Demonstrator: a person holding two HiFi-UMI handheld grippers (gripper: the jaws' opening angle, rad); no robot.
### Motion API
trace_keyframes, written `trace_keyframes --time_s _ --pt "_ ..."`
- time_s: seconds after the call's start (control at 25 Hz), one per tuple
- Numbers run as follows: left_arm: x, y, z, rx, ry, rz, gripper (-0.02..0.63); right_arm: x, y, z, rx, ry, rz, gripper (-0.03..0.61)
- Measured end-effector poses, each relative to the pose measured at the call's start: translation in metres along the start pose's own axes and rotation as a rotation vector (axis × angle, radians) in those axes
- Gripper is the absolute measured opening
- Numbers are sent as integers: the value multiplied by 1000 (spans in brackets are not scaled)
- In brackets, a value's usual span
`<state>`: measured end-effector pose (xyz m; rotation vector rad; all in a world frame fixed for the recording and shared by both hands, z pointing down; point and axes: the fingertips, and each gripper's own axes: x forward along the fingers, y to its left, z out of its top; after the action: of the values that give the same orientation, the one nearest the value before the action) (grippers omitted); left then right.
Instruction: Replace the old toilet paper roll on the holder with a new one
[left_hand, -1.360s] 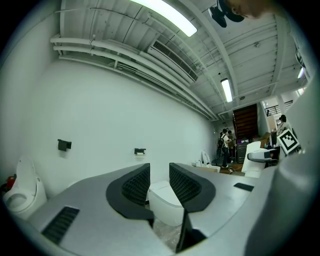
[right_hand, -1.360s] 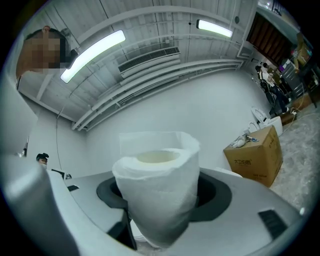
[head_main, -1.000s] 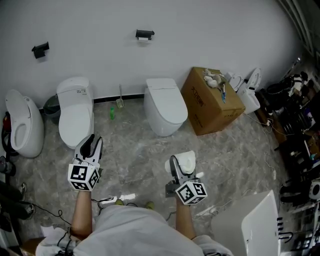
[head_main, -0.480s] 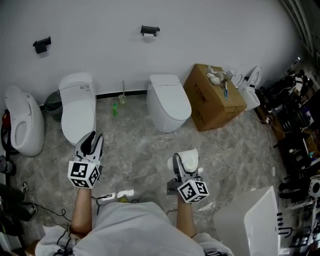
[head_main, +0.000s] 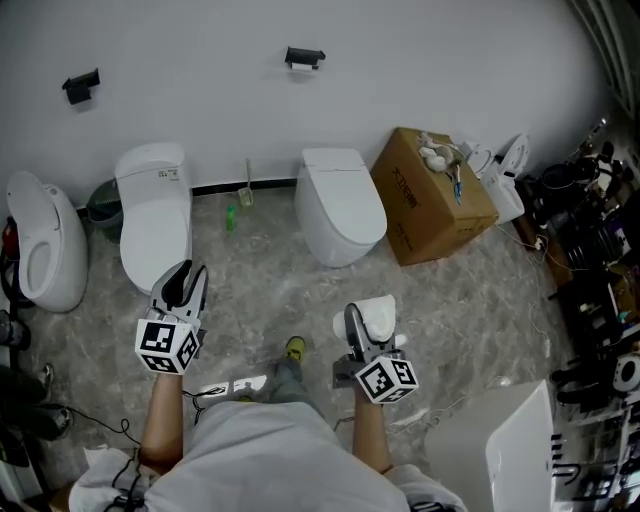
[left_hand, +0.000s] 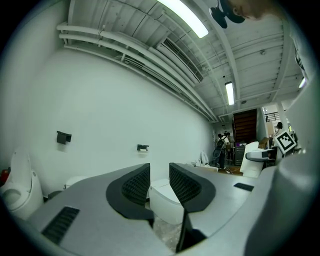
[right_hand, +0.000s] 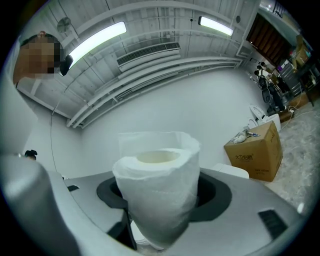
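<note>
Right gripper (head_main: 357, 322): jaws closed on the new toilet paper roll (right_hand: 157, 197), which stands upright in a clear wrap.
Left gripper (head_main: 181, 287): jaws partly apart, nothing between them.
Both grippers: held level over the marbled floor (head_main: 260, 300).
Holder (head_main: 303, 57): on the white wall above the middle toilet (head_main: 340, 205), well apart from both grippers.
Cardboard box (head_main: 430, 200): just right of that toilet.

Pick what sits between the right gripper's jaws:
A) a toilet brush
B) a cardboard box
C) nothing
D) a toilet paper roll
D: in the right gripper view, the right gripper is clamped on a white toilet paper roll standing upright between its jaws.
</note>
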<state>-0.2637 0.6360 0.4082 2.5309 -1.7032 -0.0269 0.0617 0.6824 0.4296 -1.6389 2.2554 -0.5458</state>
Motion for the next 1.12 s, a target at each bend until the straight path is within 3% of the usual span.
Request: trace_keyframes --time_s 0.6,1.12 --pt "181 7 -10 14 65 23 116 154 -107 25 14 52 19 305" --pt "346 -17 -19 7 100 61 117 282 -217 64 56 108 73 305"
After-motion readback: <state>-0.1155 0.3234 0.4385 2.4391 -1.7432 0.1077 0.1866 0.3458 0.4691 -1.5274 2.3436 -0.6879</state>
